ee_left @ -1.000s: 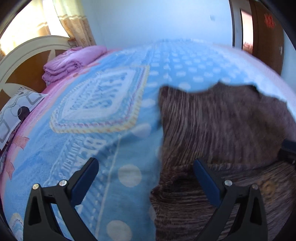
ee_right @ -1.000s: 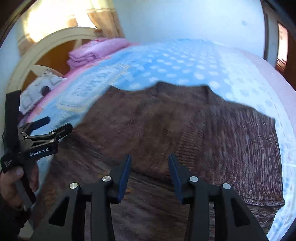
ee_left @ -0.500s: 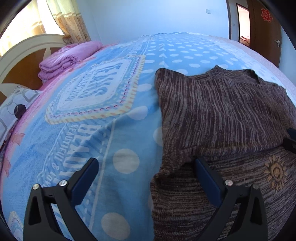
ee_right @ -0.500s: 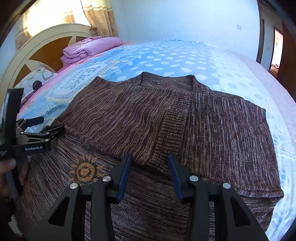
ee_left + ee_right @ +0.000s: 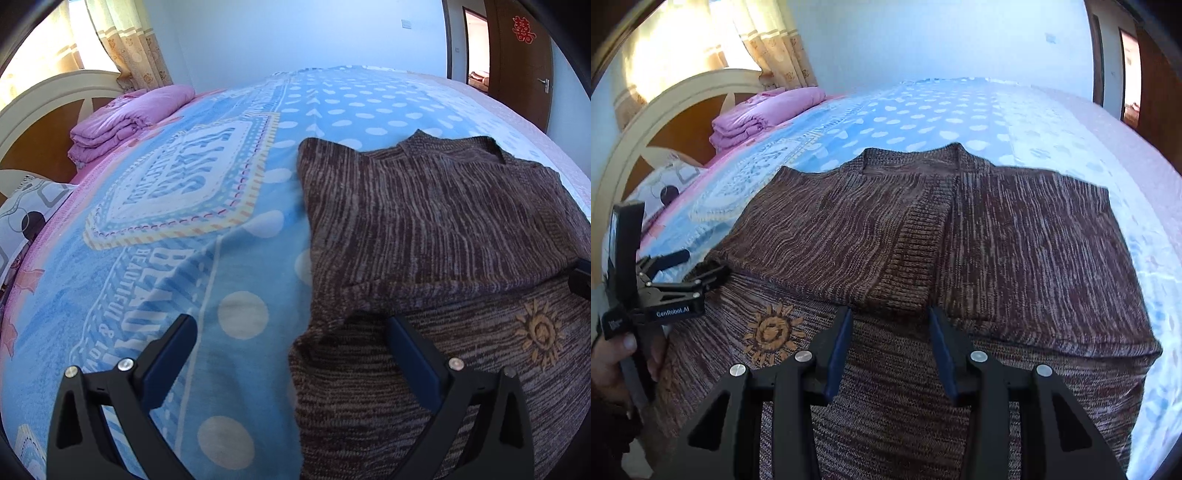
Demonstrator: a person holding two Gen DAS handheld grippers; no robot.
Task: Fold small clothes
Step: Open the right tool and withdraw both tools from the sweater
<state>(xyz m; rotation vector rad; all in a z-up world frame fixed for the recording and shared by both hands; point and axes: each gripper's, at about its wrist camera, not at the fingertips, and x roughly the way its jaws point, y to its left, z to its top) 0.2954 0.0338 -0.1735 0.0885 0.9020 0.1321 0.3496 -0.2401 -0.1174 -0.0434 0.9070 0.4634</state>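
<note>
A brown knitted sweater lies flat on the blue dotted blanket, its sleeves folded across the chest. A ribbed cuff ends near the middle, and a tan sun motif shows on the lower body. My left gripper stands wide open over the sweater's left edge, one finger above the blanket and the other above the knit. My right gripper hovers just below the cuff, jaws partly apart with nothing pinched between them. Its tip shows at the left wrist view's right edge.
A folded pink quilt and a patterned pillow lie by the round headboard at the far left. A brown door stands at the back right. A person's hand holds the left gripper.
The sweater was blurred in motion a second ago and now lies still and flat. The right gripper has drifted a little across it. Neither gripper's jaws have changed.
</note>
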